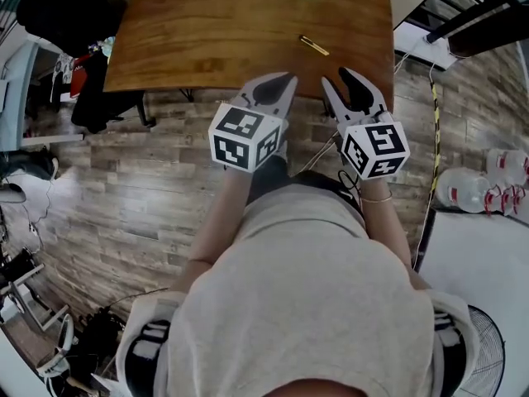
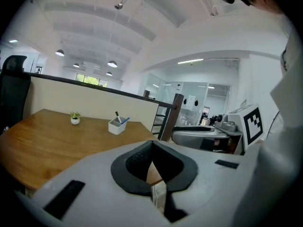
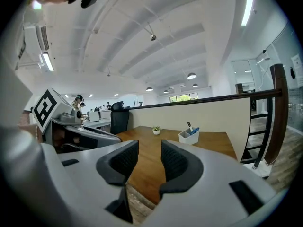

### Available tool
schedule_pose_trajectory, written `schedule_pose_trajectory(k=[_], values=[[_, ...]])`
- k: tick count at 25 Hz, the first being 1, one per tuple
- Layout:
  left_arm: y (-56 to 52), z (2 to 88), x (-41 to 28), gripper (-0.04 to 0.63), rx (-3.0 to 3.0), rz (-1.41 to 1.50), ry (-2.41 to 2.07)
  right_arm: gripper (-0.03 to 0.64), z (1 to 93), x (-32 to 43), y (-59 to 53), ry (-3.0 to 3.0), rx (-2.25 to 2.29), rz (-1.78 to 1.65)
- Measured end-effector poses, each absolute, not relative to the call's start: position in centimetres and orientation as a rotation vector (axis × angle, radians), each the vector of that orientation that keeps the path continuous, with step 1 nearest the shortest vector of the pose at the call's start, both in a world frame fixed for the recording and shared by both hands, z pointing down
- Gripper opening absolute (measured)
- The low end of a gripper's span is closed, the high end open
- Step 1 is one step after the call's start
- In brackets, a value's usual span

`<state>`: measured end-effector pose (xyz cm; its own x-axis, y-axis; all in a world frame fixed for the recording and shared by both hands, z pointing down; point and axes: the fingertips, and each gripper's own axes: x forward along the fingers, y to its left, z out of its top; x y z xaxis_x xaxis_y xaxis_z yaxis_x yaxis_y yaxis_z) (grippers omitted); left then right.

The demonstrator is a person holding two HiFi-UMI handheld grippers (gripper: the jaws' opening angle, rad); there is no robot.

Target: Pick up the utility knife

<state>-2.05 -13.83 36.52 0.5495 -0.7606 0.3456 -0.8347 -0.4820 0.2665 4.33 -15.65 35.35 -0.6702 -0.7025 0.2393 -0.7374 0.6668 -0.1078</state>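
- Utility knife, head view: a slim yellow bar lying flat on the wooden table, just ahead of both grippers and between their lines, a bit nearer the right one.
- The left gripper has its jaws pressed together and carries nothing. The right gripper has a moderate gap and is also empty. Both hover at the table's near edge.
- Risk: the knife is thin and flat, so jaws coming in too shallow could skid it across the wood rather than pinch it.
- Risk: it lies close to the near edge, so a nudge back toward the grippers could tip it onto the floor.
- Risk: I can't tell whether the blade is out. An exposed blade could slip or cut the pads.
- Left gripper view: the left gripper has pads meeting with nothing between them, so it must open before any grab. No knife is visible. A pen holder stands far ahead.
- Right gripper view: the right gripper has pads apart, with bare table seen through the gap and no knife made out. The same holder is far ahead, slightly right.
- Writing: none is readable in any view. The gripper cubes carry only black-and-white square markers. The bottles off to the right gripper's side have labels too small to read.
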Motion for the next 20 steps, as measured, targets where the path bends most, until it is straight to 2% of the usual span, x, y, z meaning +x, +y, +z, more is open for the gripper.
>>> schedule_pose_trajectory(k=[9,20], values=[[-19.7,37.1,-5.1,0.012,2.42,0.266,-1.21,0.158,35.4,1.0,-20.7,-2.666,1.239,0.299],[-22.0,38.0,-5.3,0.012,2.411,0.252,-1.17,0.156,36.0,1.0,-22.7,-2.621,1.261,0.31]])
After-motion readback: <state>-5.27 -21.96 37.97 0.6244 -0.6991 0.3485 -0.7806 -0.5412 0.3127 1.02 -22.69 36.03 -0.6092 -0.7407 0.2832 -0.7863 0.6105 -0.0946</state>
